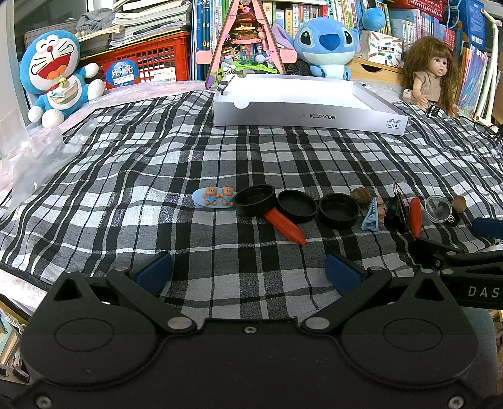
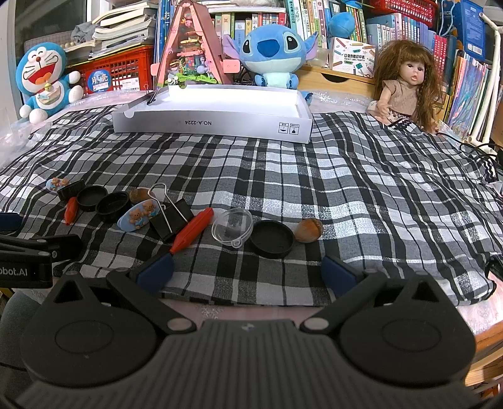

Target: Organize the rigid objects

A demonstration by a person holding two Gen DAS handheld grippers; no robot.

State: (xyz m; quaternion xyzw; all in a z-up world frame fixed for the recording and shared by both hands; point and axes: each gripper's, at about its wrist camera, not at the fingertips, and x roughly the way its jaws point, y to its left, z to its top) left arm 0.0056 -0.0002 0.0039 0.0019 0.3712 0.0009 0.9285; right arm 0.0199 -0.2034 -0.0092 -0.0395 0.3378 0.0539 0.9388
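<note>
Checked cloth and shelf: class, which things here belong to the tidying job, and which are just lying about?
For the job: black caps, red crayons, bear hair clips, binder clip, clear dome, hazelnuts, white box.

Lying about: Doraemon plush, Stitch plush, doll, books, red crate.

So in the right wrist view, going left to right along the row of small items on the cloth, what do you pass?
Bear clip → red crayon → black cap → second black cap → second bear clip → binder clip → second red crayon → clear dome → third black cap → hazelnut.
</note>
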